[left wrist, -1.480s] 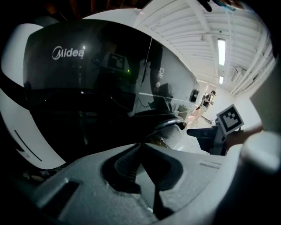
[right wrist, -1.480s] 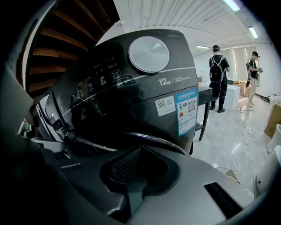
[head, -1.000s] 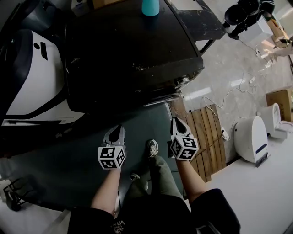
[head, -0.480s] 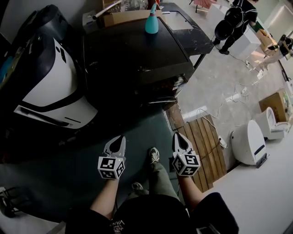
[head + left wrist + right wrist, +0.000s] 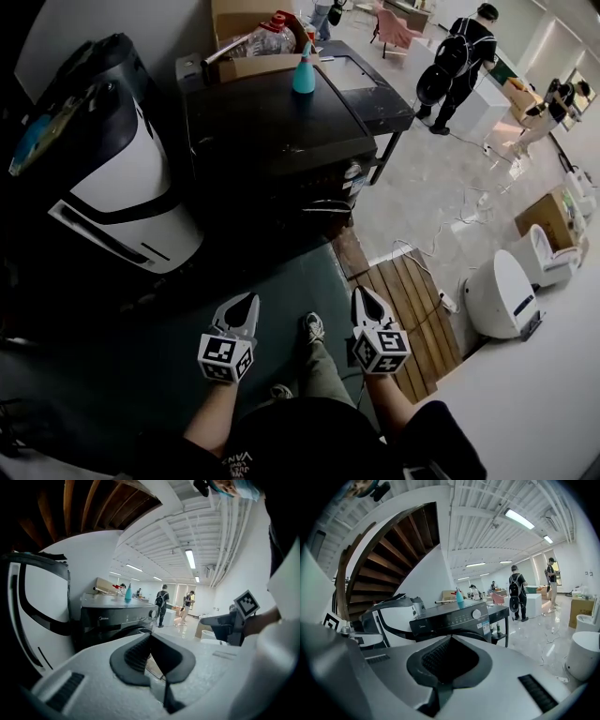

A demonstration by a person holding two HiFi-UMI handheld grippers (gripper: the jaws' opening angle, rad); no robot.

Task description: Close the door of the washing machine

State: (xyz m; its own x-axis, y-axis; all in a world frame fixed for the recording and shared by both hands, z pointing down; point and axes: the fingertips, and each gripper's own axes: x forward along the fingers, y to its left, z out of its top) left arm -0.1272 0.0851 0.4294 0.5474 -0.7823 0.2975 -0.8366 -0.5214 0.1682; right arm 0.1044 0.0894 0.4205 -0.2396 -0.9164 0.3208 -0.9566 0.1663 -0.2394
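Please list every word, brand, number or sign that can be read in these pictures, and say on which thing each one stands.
"Midea": on the front panel of the dark grey front-loading washing machine.
White rectangular sticker on that machine's front: too small to read.
White print on the person's black top: cut off at the picture's edge, not readable.
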